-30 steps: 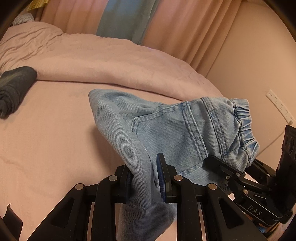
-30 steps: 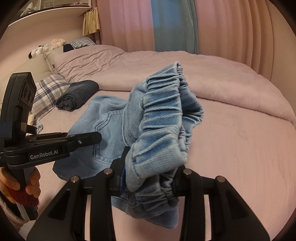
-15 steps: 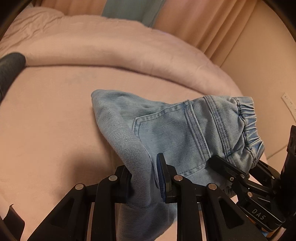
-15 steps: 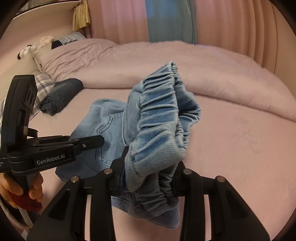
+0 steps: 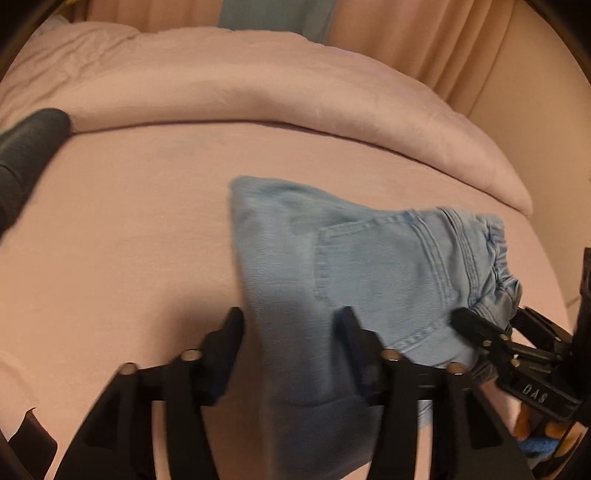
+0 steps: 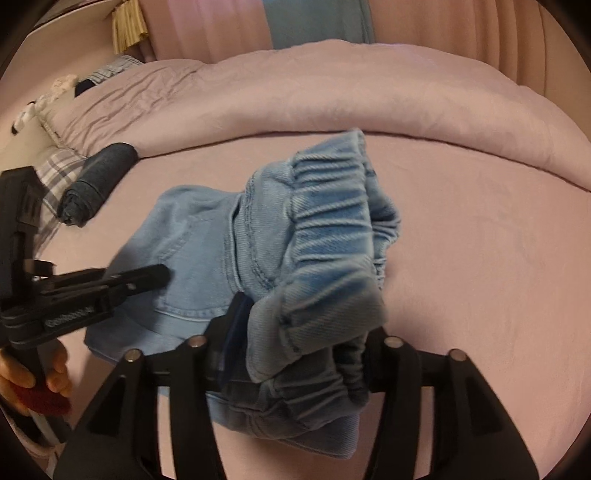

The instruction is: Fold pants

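pants [image 5: 354, 266] motion-blurred, hem cut off

text: "DAS" | on: right hand-held gripper [image 5: 480, 325] body | other lettering: blurred, unreadable

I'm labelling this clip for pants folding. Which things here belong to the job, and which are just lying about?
Part of the job:
- light blue jeans
- left tongs, open around the jeans
- right tongs, shut on the elastic waistband

Just lying about:
- dark rolled garment
- pink duvet
- plaid pillow
- curtains
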Action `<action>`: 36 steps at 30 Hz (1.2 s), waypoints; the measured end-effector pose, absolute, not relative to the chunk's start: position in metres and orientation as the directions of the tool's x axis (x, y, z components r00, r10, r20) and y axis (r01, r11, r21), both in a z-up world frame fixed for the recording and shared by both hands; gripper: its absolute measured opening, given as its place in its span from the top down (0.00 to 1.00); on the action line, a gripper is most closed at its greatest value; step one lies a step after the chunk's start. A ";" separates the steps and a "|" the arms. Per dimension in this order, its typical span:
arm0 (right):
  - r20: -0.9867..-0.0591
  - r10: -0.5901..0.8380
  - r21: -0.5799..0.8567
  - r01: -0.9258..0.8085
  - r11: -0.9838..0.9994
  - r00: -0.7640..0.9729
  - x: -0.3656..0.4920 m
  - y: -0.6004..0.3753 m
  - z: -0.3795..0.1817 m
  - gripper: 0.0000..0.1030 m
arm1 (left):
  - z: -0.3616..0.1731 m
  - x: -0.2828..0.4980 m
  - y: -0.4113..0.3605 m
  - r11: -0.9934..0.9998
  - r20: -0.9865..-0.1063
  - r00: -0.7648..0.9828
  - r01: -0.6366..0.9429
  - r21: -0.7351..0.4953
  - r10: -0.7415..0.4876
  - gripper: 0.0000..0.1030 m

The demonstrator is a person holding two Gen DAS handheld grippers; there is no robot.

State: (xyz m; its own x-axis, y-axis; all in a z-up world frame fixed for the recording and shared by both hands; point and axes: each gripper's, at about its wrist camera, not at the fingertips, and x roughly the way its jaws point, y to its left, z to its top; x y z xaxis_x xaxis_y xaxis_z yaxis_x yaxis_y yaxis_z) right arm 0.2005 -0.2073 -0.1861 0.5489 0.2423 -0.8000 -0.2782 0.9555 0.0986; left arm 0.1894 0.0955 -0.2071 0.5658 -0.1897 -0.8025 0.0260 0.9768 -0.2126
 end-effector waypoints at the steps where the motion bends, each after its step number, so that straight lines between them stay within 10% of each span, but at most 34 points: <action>1: -0.804 0.233 0.099 -0.263 0.960 0.547 0.201 -0.211 -0.187 0.41 | -0.203 0.186 0.097 0.981 -0.798 0.578 0.021 -0.194 -0.171 0.46; 16: -0.658 0.145 -0.045 -0.231 0.972 0.739 0.173 -0.207 -0.124 0.30 | -0.193 0.189 0.055 0.981 -0.760 0.621 0.140 -0.135 -0.193 0.45; 21: -0.745 0.197 -0.017 -0.314 0.949 0.637 0.193 -0.189 -0.158 0.67 | -0.216 0.196 0.044 0.982 -0.805 0.568 0.170 -0.087 -0.170 0.45; 36: -0.810 0.159 -0.034 -0.316 0.948 0.565 0.203 -0.187 -0.188 0.66 | -0.222 0.203 0.044 0.983 -0.832 0.528 0.143 -0.113 -0.172 0.45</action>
